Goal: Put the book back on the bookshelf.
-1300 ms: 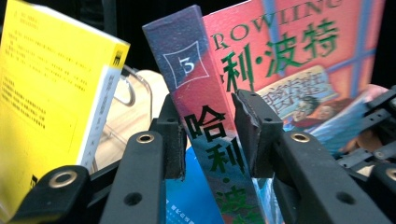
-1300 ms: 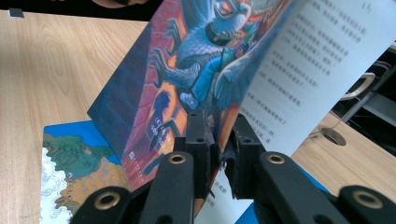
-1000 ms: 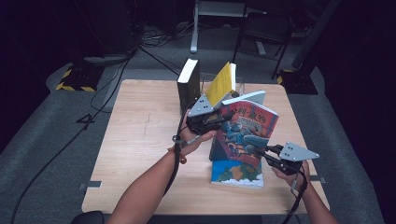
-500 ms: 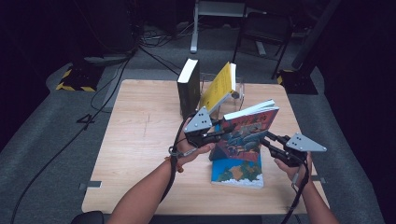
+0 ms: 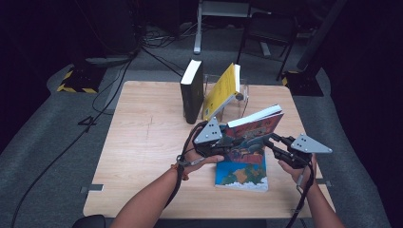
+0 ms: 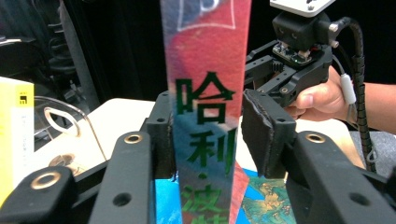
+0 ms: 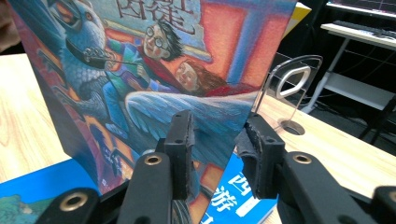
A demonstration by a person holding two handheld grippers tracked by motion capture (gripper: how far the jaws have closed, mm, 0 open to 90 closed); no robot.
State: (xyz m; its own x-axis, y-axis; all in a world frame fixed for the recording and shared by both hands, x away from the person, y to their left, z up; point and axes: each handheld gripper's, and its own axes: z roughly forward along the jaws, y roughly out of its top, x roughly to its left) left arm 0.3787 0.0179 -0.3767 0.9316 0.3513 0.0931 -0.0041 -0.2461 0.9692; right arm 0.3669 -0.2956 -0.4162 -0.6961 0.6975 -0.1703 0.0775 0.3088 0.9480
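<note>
four books: one raised book, a blue book flat beneath, a black book and yellow book far by the clear stand. the left gripper, jaws just opening, stands spread around the raised book's spine. the right gripper pinches its far edge.

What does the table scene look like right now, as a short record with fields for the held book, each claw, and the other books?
held book: colourful illustrated book, lifted and tilted above the table
left claw: astride the book's spine, right pad apart from it, jaws just opening
right claw: around the book's free edge
beneath: blue book lying flat
behind: black book upright, yellow book leaning on a clear stand
</note>
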